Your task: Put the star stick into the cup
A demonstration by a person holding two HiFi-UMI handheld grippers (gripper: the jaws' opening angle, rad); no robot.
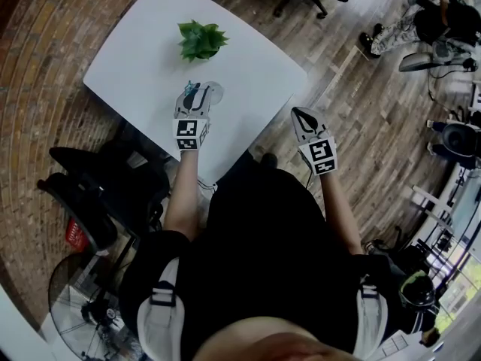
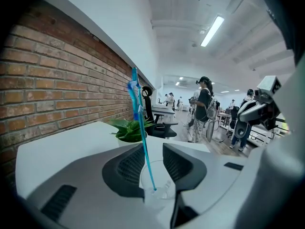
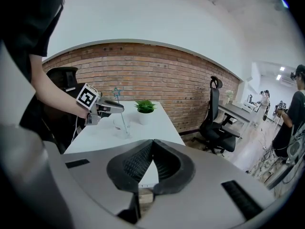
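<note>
A clear plastic cup [image 2: 158, 187] stands on the white table [image 1: 143, 59]. The blue star stick [image 2: 142, 137] leans in it, lower end on the cup's bottom and star end up. My left gripper [image 2: 152, 148] hangs just above the cup [image 1: 213, 92], open, with the stick rising through the gap and neither pad pressing it. In the right gripper view the left gripper [image 3: 107, 108] sits over the cup [image 3: 123, 128], and the star [image 3: 116, 91] shows above it. My right gripper [image 1: 304, 117] is shut and empty, off the table's near right edge.
A small potted green plant [image 1: 201, 40] stands on the table beyond the cup. A brick wall [image 2: 52, 89] runs along the table's far side. Black office chairs [image 3: 217, 123] stand around, one [image 1: 98, 179] at my left. A person [image 2: 202, 106] stands further off.
</note>
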